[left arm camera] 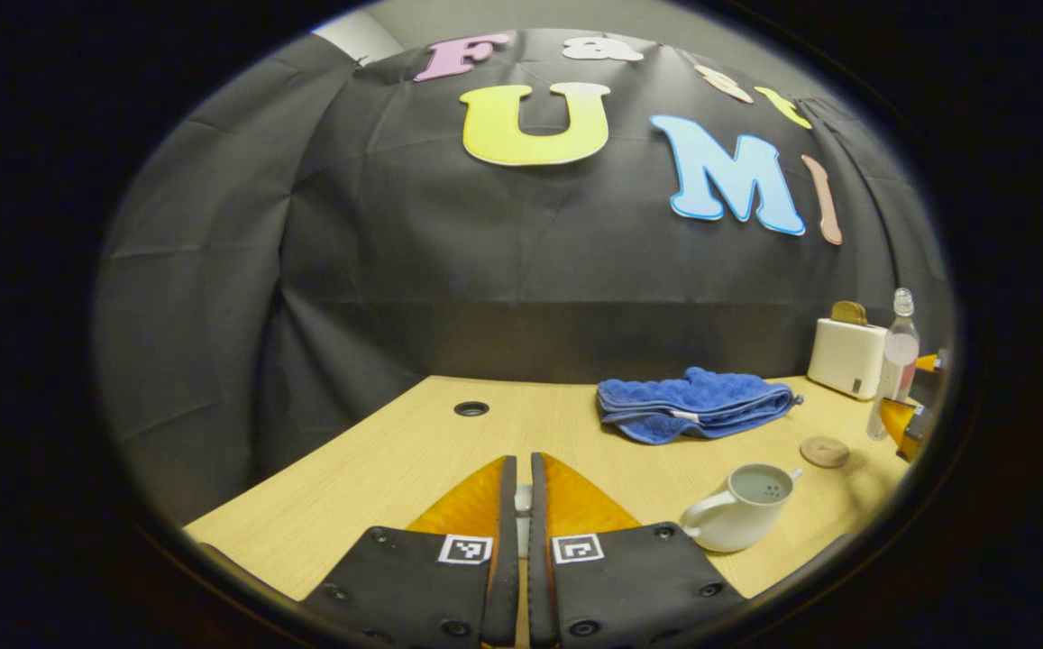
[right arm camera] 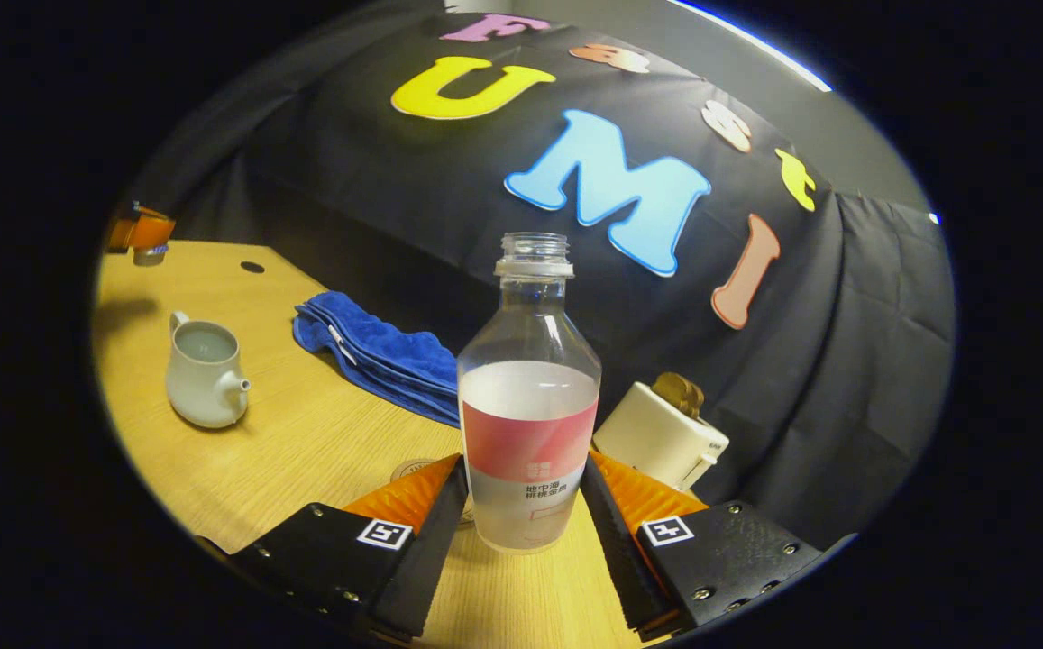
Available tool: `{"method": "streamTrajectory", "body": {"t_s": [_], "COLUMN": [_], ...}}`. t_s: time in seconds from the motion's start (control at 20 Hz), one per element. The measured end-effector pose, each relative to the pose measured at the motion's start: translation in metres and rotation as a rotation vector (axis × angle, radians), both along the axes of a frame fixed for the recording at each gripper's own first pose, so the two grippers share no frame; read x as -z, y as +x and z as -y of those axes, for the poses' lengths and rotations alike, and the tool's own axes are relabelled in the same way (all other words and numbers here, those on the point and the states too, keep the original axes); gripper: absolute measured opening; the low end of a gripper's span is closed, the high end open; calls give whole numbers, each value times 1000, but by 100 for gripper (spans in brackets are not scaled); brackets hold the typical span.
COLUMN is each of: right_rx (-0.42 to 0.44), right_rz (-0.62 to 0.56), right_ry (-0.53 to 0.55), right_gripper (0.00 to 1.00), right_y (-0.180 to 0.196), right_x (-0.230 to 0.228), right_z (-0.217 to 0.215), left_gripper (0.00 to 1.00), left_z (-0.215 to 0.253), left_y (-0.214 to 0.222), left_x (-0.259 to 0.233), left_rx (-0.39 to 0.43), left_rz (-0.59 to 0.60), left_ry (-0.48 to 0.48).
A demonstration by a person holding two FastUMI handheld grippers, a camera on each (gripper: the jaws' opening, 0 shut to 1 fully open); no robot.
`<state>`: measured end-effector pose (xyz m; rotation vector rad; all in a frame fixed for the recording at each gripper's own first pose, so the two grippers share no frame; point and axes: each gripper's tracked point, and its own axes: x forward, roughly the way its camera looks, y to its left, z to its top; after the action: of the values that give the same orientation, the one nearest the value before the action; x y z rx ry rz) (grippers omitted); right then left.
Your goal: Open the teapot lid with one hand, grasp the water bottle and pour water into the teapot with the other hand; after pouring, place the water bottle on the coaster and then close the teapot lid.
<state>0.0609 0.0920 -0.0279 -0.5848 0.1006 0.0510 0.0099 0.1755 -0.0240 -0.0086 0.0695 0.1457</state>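
Your left gripper was clenched on something small and pale between its 2 fingers (likely the teapot lid, though too little of it showed to be sure). It hung above the near part of the wooden table. To its right, in the left gripper view, the teapot stood open and upright near the table's front edge, with the strainer holes showing inside its mouth. Just beyond the teapot lay the round coaster, bare, and farther right the water bottle stood with your other gripper at its base.

In the right gripper view, your right gripper had its fingers spread to either side of the bottle's lower half; I could not tell whether both pressed on it. The bottle had no cap, stood upright on the table, and was about half full. The coaster peeked out just behind the left finger. A folded blue towel lay toward the far wall, and a white toaster stood at the far right.
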Motion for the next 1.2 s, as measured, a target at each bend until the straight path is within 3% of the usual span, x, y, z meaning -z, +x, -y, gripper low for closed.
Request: {"method": "streamTrajectory", "body": {"t_s": [0.5,0.55,0.7,1.2], "right_rx": [-30,-31,-49,-139], "right_rz": [100,110,148,247], "right_ry": [-461,-507,-651,-949], "right_gripper": [77,74,77,77], "right_y": [12,13,13,6], "right_x": [-2,-2,-4,-8], "right_z": [-42,-45,-55,-79], "left_gripper": [11,11,11,11], "left_z": [-17,-18,-18,-15], "left_y": [-11,-12,-13,-14], "left_x": [-4,-3,-2,-1], "left_rx": [-4,-3,2,19], "left_rz": [16,17,12,7], "left_ry": [-23,-26,-34,-46]}}
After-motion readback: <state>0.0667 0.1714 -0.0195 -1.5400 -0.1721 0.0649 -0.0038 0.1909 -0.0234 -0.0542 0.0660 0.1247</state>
